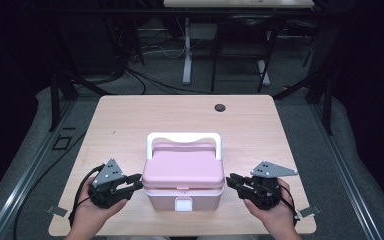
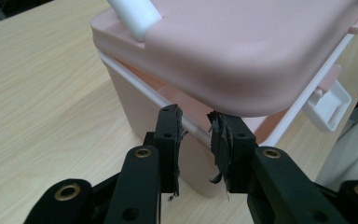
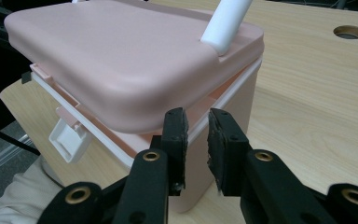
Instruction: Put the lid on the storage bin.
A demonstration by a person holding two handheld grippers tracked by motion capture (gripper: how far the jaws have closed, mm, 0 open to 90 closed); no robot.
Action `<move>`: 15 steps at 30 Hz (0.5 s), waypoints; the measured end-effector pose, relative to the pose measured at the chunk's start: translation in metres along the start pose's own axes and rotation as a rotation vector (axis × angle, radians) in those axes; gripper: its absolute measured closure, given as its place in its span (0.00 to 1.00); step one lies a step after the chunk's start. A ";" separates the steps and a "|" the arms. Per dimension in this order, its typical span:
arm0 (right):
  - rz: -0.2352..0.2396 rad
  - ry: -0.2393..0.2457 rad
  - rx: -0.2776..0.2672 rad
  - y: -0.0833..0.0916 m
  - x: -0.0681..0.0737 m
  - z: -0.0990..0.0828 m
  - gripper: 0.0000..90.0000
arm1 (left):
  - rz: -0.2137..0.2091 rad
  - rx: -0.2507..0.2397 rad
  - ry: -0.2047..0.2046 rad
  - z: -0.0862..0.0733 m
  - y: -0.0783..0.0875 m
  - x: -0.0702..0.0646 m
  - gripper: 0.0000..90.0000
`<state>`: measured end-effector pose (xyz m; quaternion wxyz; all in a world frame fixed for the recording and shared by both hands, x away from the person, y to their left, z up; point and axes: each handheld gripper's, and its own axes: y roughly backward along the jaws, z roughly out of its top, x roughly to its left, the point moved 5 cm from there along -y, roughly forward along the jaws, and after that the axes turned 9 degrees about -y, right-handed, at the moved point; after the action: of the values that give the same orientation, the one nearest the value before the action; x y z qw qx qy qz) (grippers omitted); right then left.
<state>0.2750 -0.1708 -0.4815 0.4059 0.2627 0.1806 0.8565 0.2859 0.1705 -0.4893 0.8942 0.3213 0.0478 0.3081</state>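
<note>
Both grippers sit at the near corners of a pink storage box (image 1: 184, 176), one on each side. Left gripper (image 1: 136, 183), in the left hand (image 1: 91, 212), has its jaws parted with a clear gap and nothing between them; in the left gripper view its tips (image 2: 196, 116) are right under the lid (image 2: 242, 51) at its corner, by the white rim, though contact cannot be told. Right gripper (image 1: 231, 180) likewise stands slightly parted and empty, its tips (image 3: 196, 116) at the opposite lid corner. Lid is raised ajar at the front. Box stands near the front middle of the wooden table (image 1: 125, 120), white handle (image 1: 184, 136) upright, white latch (image 1: 183, 204) hanging loose.
</note>
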 end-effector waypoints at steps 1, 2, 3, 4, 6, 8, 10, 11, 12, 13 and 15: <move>-0.004 0.002 0.000 0.000 0.000 0.000 0.85 | -0.002 0.013 -0.005 -0.002 0.000 0.000 0.80; -0.008 -0.001 -0.008 0.000 -0.001 0.000 0.85 | -0.003 0.016 -0.003 -0.003 0.000 -0.001 0.80; -0.007 -0.002 -0.003 0.000 -0.001 -0.001 0.85 | -0.007 0.026 -0.004 -0.005 0.001 0.000 0.80; -0.008 -0.003 -0.009 0.001 -0.001 0.000 0.85 | -0.009 0.030 0.000 -0.007 0.002 0.000 0.80; -0.009 -0.009 -0.014 0.002 -0.002 0.000 0.84 | -0.009 0.030 0.016 -0.011 0.004 0.002 0.79; -0.011 -0.007 -0.011 0.003 -0.003 -0.001 0.84 | -0.003 0.019 0.033 -0.014 0.009 0.006 0.76; -0.015 -0.012 -0.012 0.004 -0.005 -0.001 0.84 | 0.010 0.015 0.043 -0.016 0.013 0.010 0.76; -0.021 -0.014 -0.019 0.004 -0.006 0.000 0.84 | 0.011 0.012 0.048 -0.016 0.013 0.012 0.76; -0.023 -0.015 -0.020 0.004 -0.007 0.000 0.84 | 0.016 0.010 0.054 -0.016 0.014 0.014 0.76; -0.023 -0.019 -0.016 0.004 -0.009 0.000 0.84 | 0.016 0.010 0.054 -0.016 0.014 0.014 0.76; -0.034 -0.030 -0.012 0.002 -0.013 0.000 0.84 | 0.025 0.006 0.066 -0.017 0.012 0.019 0.76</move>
<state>0.2807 -0.1824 -0.4838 0.4245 0.2698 0.1737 0.8467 0.2897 0.1983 -0.4934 0.8873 0.3142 0.0741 0.3294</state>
